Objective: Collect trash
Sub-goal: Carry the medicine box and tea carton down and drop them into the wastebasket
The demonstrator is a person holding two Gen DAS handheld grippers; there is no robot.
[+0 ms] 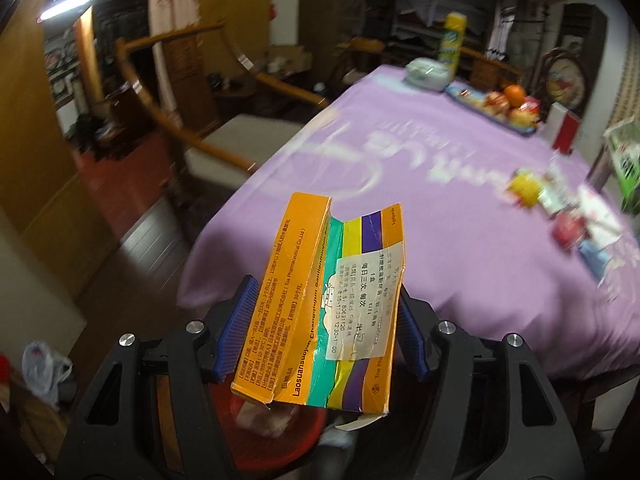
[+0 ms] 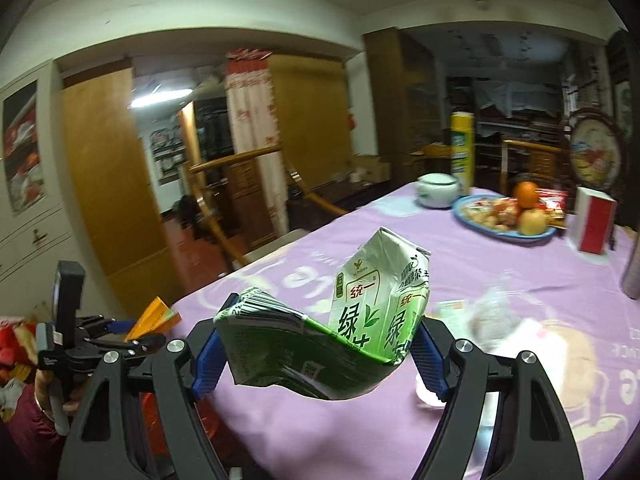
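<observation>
My left gripper (image 1: 324, 332) is shut on a flattened orange medicine box (image 1: 316, 304) with green, yellow and purple stripes, held off the table's near edge above a red bin (image 1: 280, 444) holding some trash. My right gripper (image 2: 316, 354) is shut on a crushed green tea carton (image 2: 340, 320), held above the purple tablecloth (image 2: 500, 272). The left gripper with the orange box also shows in the right wrist view (image 2: 132, 330), at the left. The carton's edge shows at the far right of the left wrist view (image 1: 626, 160). Several small wrappers (image 1: 568, 212) lie on the cloth.
On the table's far end stand a blue fruit plate (image 2: 504, 212), a white lidded pot (image 2: 436, 190), a yellow can (image 2: 462, 148) and a red-and-white box (image 2: 594, 220). Crumpled plastic and paper (image 2: 500, 320) lie beside my right gripper. A wooden chair (image 1: 192, 120) stands left of the table.
</observation>
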